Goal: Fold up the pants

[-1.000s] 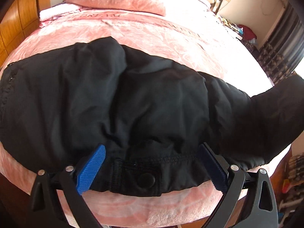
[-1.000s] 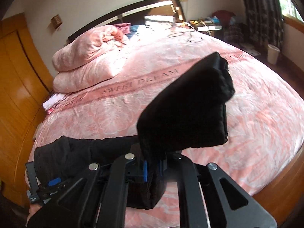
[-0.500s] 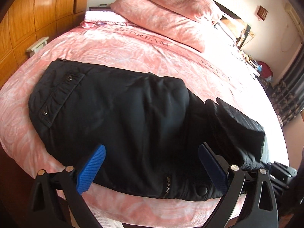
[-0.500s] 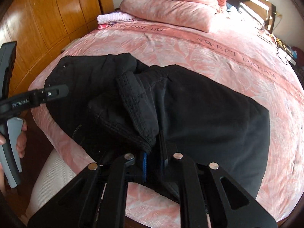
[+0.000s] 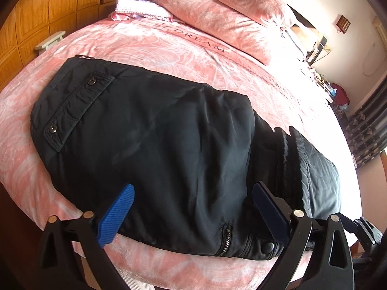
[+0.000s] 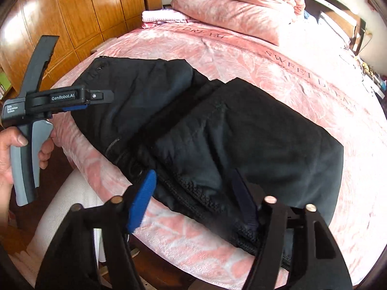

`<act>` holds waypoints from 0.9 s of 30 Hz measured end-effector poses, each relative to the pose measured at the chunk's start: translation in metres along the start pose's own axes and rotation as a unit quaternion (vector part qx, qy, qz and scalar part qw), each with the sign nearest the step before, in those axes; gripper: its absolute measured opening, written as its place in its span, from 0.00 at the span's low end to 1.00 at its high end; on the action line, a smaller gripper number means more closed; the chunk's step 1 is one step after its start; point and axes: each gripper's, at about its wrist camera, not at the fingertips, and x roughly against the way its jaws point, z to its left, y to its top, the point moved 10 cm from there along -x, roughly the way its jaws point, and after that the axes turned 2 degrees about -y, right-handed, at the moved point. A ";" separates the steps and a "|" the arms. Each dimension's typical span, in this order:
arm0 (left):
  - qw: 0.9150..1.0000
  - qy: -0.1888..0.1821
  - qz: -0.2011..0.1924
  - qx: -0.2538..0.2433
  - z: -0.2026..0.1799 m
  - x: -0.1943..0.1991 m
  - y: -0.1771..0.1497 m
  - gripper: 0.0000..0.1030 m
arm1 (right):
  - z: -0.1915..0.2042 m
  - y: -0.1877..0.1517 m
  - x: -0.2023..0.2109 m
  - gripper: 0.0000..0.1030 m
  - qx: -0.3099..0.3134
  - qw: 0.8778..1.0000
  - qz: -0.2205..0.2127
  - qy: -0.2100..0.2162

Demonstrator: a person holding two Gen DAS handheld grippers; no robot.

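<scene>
the black pants (image 5: 169, 145) are laid folded on the pink bedspread (image 5: 169, 46) near the bed's front edge. the left gripper (image 5: 193, 207) is held over their near hem with its jaws wide apart; no cloth is pinched. the jaws of the right gripper (image 6: 196, 193) are opening, a ribbed cuff lying between the blue pads (image 6: 142, 200) without being pressed. "genrobot.ai" is read on the left gripper's body in the right wrist view, and "sweet dream" is printed on the bedspread. two pink pillows (image 6: 241, 7) are stacked at the head, and two snap buttons (image 5: 92, 80) are counted on a pocket flap.
</scene>
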 end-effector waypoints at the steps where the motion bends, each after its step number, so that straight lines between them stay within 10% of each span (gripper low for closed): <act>1: 1.000 -0.001 0.001 0.001 0.000 0.000 0.000 0.96 | 0.003 0.002 -0.002 0.50 0.000 1.000 0.000 0.006; 8: 1.000 -0.002 0.010 0.003 -0.002 -0.003 -0.005 0.96 | 0.027 0.005 -0.039 0.55 0.021 0.999 0.032 0.006; 12: 1.000 0.002 0.016 0.002 -0.001 -0.007 -0.008 0.96 | 0.017 0.002 -0.056 0.12 -0.017 0.998 0.053 0.032; 21: 1.000 0.001 0.026 0.012 0.009 -0.014 -0.015 0.96 | 0.038 0.023 -0.001 0.08 -0.023 0.992 -0.002 0.127; 27: 1.000 0.001 0.026 0.016 0.010 -0.013 -0.016 0.96 | 0.049 0.008 -0.047 0.10 -0.017 0.992 0.060 0.113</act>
